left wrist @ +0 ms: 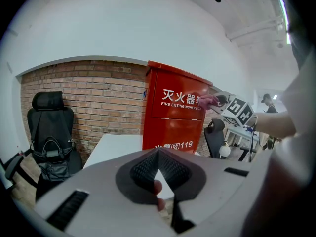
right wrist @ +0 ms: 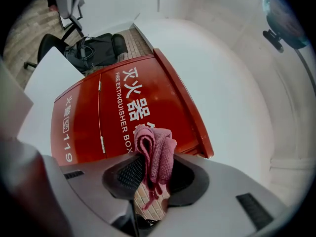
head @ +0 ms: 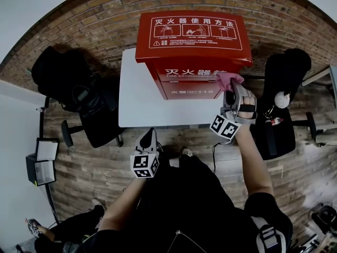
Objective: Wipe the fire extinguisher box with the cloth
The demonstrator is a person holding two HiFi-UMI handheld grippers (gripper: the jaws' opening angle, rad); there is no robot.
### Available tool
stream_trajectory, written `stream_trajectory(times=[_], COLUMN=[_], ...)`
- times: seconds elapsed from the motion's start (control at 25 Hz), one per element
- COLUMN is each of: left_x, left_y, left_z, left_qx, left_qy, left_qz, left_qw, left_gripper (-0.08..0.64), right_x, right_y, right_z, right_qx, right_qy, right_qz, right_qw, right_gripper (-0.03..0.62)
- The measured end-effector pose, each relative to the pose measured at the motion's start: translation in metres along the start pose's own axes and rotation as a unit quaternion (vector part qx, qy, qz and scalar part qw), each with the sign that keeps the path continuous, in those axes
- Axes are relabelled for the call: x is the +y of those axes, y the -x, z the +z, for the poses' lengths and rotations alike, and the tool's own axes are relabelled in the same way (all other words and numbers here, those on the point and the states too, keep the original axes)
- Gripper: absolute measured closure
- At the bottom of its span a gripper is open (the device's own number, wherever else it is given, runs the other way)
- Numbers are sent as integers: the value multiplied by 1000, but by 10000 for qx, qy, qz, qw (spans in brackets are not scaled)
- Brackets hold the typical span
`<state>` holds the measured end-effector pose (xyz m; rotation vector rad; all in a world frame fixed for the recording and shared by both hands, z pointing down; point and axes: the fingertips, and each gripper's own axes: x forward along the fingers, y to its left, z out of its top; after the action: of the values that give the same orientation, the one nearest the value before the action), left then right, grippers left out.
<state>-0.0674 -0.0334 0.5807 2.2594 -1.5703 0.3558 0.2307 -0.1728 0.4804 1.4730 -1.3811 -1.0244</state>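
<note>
So, the fire extinguisher box (head: 192, 46) first: it's stood upright on the white bench (head: 137, 101), directly ahead of both grippers. Its long axis runs vertical, the lettered front is turned back toward the grippers, and the sloped lid is tipped the same way.

The right gripper (head: 232, 88) is held up at the box's front, near the upper right corner just under the lid overhang. The left gripper (head: 149, 139) is kept low and well back from the box. Its jaws are closed tip to tip and nothing is held between them, as seen in the left gripper view.

The pink cloth (right wrist: 155, 152) is pinched between the right gripper's jaws as a folded wad. It's pointed forward along the jaws at the red panel, and a loose tail hangs down behind the tips. It looks like it's pressed against the front, or at least just beside it. Actual contact can't quite be confirmed from these angles.

Progress-wise, the cloth is picked up and brought to the box, so the wiping is probably under way or only just getting started. No wiped patch can be told apart from the rest. Going by where the cloth is, the lid, the lower door and the sides are presumably left to do.
</note>
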Motion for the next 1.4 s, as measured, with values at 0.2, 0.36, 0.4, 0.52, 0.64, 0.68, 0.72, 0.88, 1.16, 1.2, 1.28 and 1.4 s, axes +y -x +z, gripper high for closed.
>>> stream_trajectory(times=[0.2,0.36,0.4,0.52,0.64,0.68,0.72,0.88,1.16,1.2,1.28,1.4], left_x=[0,-2,-3,-5,-4,-4,-4,1,12,15,23,32], left_y=[0,0,0,0,-1,-2,-2,-4,-5,-6,-8,-7], left_z=[0,0,0,-2,0,2,4,8,25,29,35,48], left_qx=[-15,-15,-16,-3,3,-12,-34,-72,-84,-108,-125,-206], left_qy=[23,17,16,3,17,21,12,-47,-178,-192,-126,-107], left_qz=[6,-23,-40,-70,-98,-116,-133,-190,-504,-542,-614,-797], left_qw=[10000,10000,10000,10000,10000,9999,9999,9998,9985,9983,9980,9965], left_gripper=[541,541,541,541,541,541,541,541,541,541,541,541], right_x=[-17,-32,-36,-44,-54,-58,-62,-73,-69,-69,-69,-68], right_y=[0,1,2,3,3,4,4,3,10,13,21,36], right_z=[6,10,11,14,16,16,17,20,22,24,30,43], right_qx=[-80,-139,-153,-192,-199,-199,-201,-218,-126,-136,-141,-98], right_qy=[67,117,135,197,230,241,254,337,-4,-163,-547,-1224], right_qz=[-165,-327,-370,-467,-554,-597,-650,-849,-761,-718,-595,-408], right_qw=[9998,9993,9991,9985,9980,9977,9974,9956,9970,9972,9966,9916], right_gripper=[469,469,469,469,469,469,469,469,469,469,469,471])
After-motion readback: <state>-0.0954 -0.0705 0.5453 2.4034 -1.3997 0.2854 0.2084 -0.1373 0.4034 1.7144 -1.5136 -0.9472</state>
